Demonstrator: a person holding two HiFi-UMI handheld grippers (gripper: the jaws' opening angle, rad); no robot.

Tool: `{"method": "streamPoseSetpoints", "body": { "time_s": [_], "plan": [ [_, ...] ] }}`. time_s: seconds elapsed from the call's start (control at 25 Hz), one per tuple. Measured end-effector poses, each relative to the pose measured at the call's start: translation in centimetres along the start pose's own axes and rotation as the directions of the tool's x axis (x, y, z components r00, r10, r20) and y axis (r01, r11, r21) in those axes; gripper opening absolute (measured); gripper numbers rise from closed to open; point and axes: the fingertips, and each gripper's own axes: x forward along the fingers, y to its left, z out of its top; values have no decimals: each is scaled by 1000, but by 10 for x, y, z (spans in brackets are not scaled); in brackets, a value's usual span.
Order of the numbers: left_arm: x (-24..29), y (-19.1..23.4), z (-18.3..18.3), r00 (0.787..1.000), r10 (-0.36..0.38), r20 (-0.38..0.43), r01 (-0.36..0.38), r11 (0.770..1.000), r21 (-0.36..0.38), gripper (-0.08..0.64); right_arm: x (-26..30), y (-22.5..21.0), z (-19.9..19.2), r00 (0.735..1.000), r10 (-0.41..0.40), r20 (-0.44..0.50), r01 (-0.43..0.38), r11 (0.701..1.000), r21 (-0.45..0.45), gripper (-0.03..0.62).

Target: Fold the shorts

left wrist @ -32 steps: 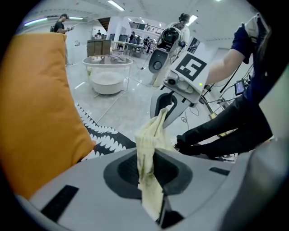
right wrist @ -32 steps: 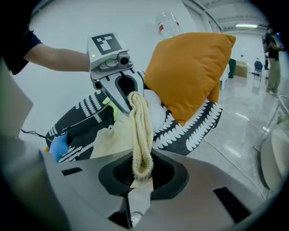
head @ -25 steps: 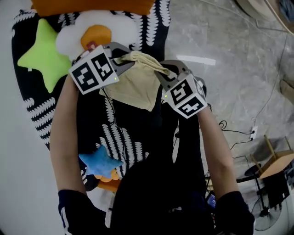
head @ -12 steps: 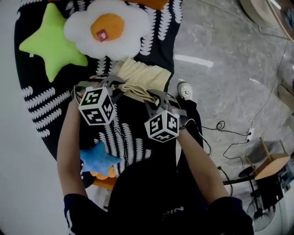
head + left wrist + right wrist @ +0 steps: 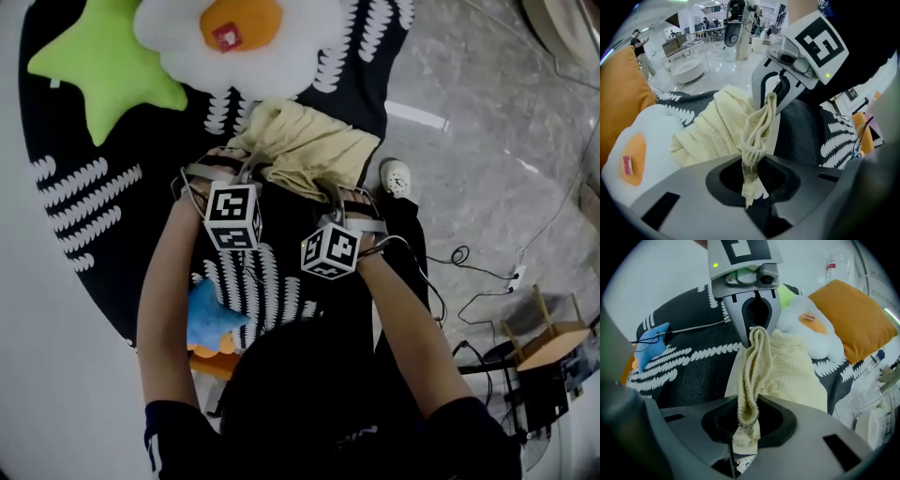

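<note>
The cream shorts [image 5: 309,141] lie bunched on the black rug with white fern print [image 5: 94,202], just below the fried-egg cushion. My left gripper [image 5: 246,173] is shut on the near left part of their gathered waistband edge [image 5: 757,136]. My right gripper [image 5: 330,194] is shut on the near right part [image 5: 750,380]. Both point steeply down, close together, with the edge stretched between them. In the left gripper view the cloth runs from my left gripper [image 5: 750,183] to the right gripper [image 5: 780,89]. In the right gripper view it runs from my right gripper [image 5: 743,432] to the left one [image 5: 754,310].
A green star cushion [image 5: 103,70] and the fried-egg cushion [image 5: 244,37] lie beyond the shorts, with an orange cushion [image 5: 853,310] farther on. A blue star toy [image 5: 208,319] sits by my left arm. A white shoe [image 5: 397,176], cables [image 5: 469,272] and a wooden stool [image 5: 553,337] are on the marble floor to the right.
Both grippers came down and back toward the person with the shorts. The shorts, earlier hanging in the air, now rest on the rug below the egg cushion.
</note>
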Motion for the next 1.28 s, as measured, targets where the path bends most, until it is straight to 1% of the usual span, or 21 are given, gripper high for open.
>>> {"method": "streamPoseSetpoints", "body": {
  "time_s": [0.08,0.16,0.2,0.28,0.36,0.4,0.52,0.6,0.64,0.68,0.76,0.84,0.88,0.92,0.96,1.0,1.04,1.08,1.12,1.16,1.28],
  "plan": [
    [9,-3,-4,1000,-10,8,11,998,-54,81,9,6,-3,1000,10,-10,-11,1000,-17,87],
    [15,-8,-6,999,-40,15,42,991,-126,162,13,12,-3,999,32,2,-32,999,-18,118],
    [16,-10,-6,998,-59,27,63,983,-171,199,13,14,-2,999,42,15,-41,999,-16,117],
    [15,-14,-1,993,-94,72,110,956,-273,267,9,20,0,997,64,44,-63,998,-11,142],
    [11,-16,6,986,-110,128,150,918,-367,308,4,31,1,993,99,67,-100,995,4,303],
    [9,-16,8,982,-107,154,162,898,-410,328,2,37,-1,991,114,69,-115,993,10,313],
    [2,-15,14,974,-59,220,172,824,-540,363,-3,54,-10,989,140,56,-141,990,16,324],
    [-5,-11,14,968,3,249,158,765,-624,367,-9,57,-10,987,143,67,-145,989,23,365],
    [-10,-6,13,965,48,256,139,736,-663,365,-13,53,-8,988,131,83,-135,990,41,355],
    [-16,0,12,960,96,262,120,704,-700,358,-19,48,-5,988,116,100,-124,990,71,335],
    [-30,12,12,944,175,278,109,631,-768,324,-31,34,-3,989,86,120,-104,983,150,328],
    [-43,26,12,929,231,288,115,561,-820,324,-42,15,-4,990,47,130,-77,968,237,312],
    [-49,36,11,925,252,285,114,530,-840,316,-47,2,-5,991,22,134,-60,954,293,299],
    [-54,47,11,922,272,275,109,501,-858,296,-51,-14,-7,991,-8,136,-42,931,362,275],
    [-57,58,9,921,290,261,101,470,-877,272,-53,-31,-11,990,-40,134,-24,895,445,255],
    [-60,71,7,921,306,243,93,433,-896,231,-55,-49,-17,989,-75,128,-7,841,540,233],
    [-60,83,5,920,319,227,89,394,-915,203,-55,-68,-24,987,-109,118,9,770,639,220],
    [-60,95,4,920,328,215,91,356,-930,183,-55,-86,-31,984,-142,106,21,688,726,207],
    [-58,105,4,920,331,209,99,320,-942,161,-56,-101,-38,980,-171,98,27,609,792,198],
    [-55,113,5,921,328,209,113,288,-951,146,-56,-114,-44,977,-192,93,27,544,839,193],
    [-39,121,7,940,276,199,144,209,-967,152,-52,-135,-59,973,-211,90,0,395,919,210]
  ]
}}
